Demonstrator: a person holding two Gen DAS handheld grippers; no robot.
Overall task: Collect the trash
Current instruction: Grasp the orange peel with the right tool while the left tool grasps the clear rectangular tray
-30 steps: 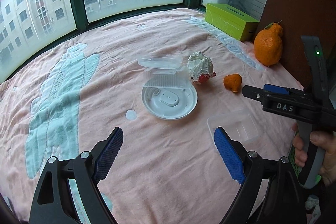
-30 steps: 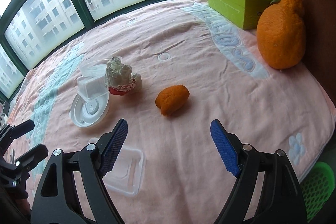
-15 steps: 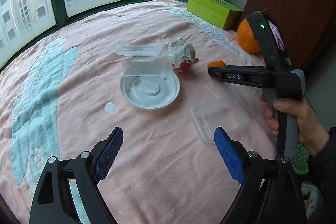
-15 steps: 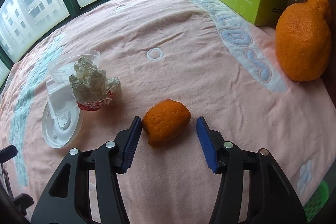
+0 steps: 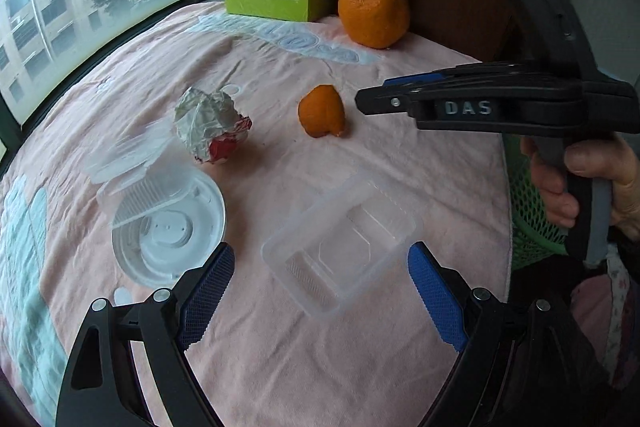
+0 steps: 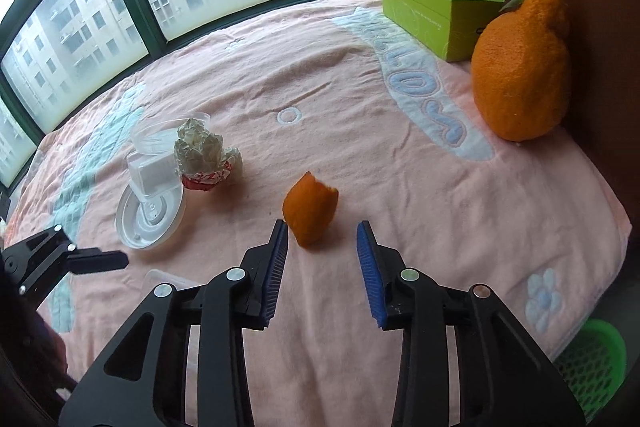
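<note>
A piece of orange peel point(image 6: 310, 211) point(image 5: 322, 111) stands on the pink towel just ahead of my right gripper point(image 6: 322, 227) point(image 5: 372, 95). Its jaws are closing. The peel sits at the left fingertip, the pads do not press on it, and the left wrist view shows a small gap. My left gripper point(image 5: 320, 255) hangs open over a clear plastic tray point(image 5: 340, 247), which lies between its fingers in the picture. A crumpled paper wrapper point(image 5: 208, 127) point(image 6: 200, 155), a white round lid point(image 5: 168, 231) point(image 6: 150, 215) and clear plastic containers point(image 5: 128, 155) lie to the left.
A large whole orange point(image 6: 520, 67) point(image 5: 374, 7) and a green box point(image 6: 436, 11) stand at the far right by a brown wall. A green mesh basket point(image 6: 592, 359) point(image 5: 532, 211) sits below the table's right edge. Windows run along the back.
My right gripper's jaws have narrowed and it went forward to the peel, which now stands tipped up at the fingertips. My left gripper rolled and moved over the clear tray.
</note>
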